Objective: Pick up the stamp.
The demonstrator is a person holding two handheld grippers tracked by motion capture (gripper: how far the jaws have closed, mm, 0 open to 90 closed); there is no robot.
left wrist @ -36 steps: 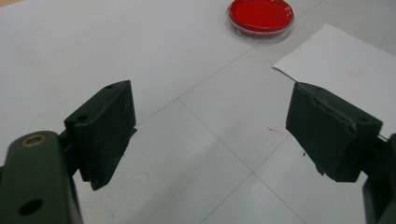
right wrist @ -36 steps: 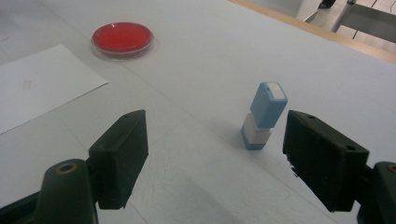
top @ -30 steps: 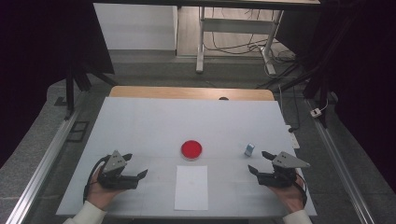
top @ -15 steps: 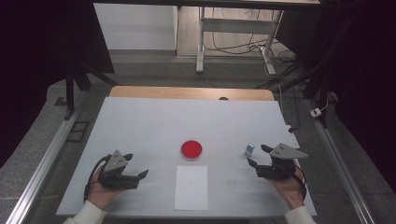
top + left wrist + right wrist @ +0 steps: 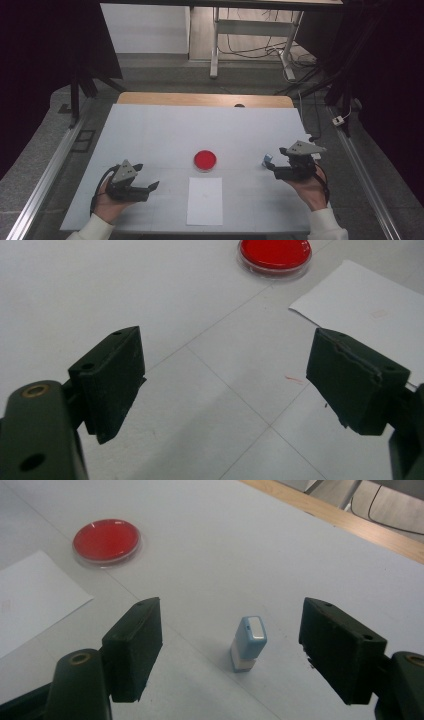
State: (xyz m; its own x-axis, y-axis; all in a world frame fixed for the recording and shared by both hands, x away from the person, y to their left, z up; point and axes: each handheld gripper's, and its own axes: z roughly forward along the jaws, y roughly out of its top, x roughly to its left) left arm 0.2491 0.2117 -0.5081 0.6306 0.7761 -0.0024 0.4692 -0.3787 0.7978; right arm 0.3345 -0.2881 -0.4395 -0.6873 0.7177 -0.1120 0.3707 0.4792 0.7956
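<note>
A small light-blue and white stamp stands upright on the white table; in the high view the stamp is just left of my right gripper. My right gripper is open, its jaws on either side of the stamp and apart from it. A round red dish sits mid-table, with a white paper sheet in front of it. My left gripper rests open near the table's front left, nothing between its jaws. In the left gripper view the dish and the paper lie ahead.
The white table top has a wooden strip along its far edge. Metal rails run along both sides. Beyond stand a table frame and floor cables.
My right gripper has moved forward and left to the stamp, so that its open jaws now flank it. The left gripper has stayed put.
</note>
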